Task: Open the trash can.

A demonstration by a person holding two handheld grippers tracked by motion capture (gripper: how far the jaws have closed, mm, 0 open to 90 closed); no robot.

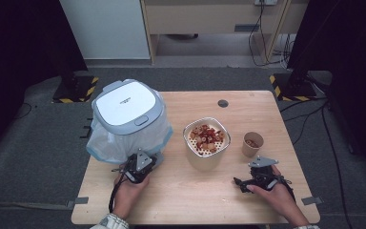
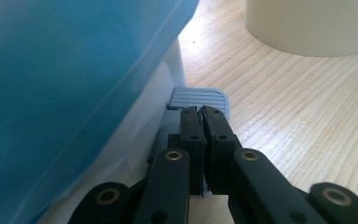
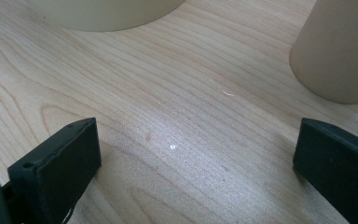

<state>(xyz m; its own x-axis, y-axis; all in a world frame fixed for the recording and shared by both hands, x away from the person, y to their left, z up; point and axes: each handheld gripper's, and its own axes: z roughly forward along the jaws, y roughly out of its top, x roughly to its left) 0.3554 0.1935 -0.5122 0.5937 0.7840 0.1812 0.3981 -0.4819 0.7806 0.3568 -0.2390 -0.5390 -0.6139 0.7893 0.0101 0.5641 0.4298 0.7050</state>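
A small pedal bin with a white lid [image 1: 126,106] and a blue-white bag liner [image 1: 124,138] stands at the table's left. My left gripper [image 1: 145,161] sits at the bin's foot. In the left gripper view its jaws are shut together [image 2: 201,112] with nothing between them, their tips lying over the grey ribbed pedal [image 2: 200,97]; whether they press on it I cannot tell. My right gripper [image 1: 240,183] rests near the front right of the table. It stands open [image 3: 196,154] over bare wood.
A white bowl [image 1: 206,136] of red and tan food pieces stands mid-table. A paper cup [image 1: 252,143] with some food stands to its right, close ahead of the right gripper as a cup wall [image 3: 340,51]. The wooden table [image 1: 195,200] ends near both hands.
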